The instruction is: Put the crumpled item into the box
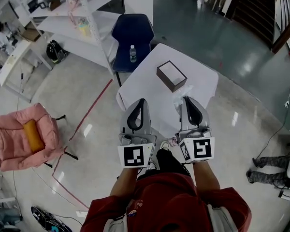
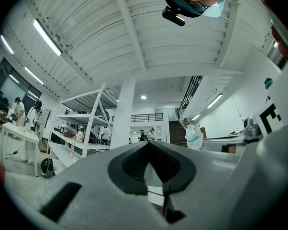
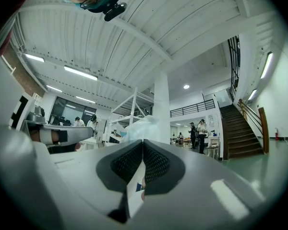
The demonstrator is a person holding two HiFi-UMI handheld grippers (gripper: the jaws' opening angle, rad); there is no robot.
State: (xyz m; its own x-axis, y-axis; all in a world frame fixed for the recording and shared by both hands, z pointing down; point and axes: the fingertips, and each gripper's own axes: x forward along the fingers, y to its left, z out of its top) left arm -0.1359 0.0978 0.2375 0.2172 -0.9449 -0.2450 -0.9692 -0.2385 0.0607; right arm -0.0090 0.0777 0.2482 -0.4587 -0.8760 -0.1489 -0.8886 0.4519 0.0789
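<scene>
A small brown box (image 1: 171, 75) with a white inside lies open on the white table (image 1: 147, 79). The crumpled item (image 1: 181, 95), a wad of clear whitish plastic, sits just in front of the box, at the tip of my right gripper (image 1: 186, 99). In the right gripper view the wad (image 3: 140, 126) rises just beyond the shut, empty jaws of that gripper (image 3: 143, 142). My left gripper (image 1: 142, 101) hovers beside it over the table's near part, its jaws (image 2: 148, 143) closed on nothing. From there the wad (image 2: 193, 135) shows off to the right.
A blue chair (image 1: 133, 33) with a water bottle (image 1: 133, 53) on it stands behind the table. White shelving (image 1: 82, 18) is at the back left, a pink armchair (image 1: 26, 137) at the left. Someone's legs (image 1: 270, 166) show at the right.
</scene>
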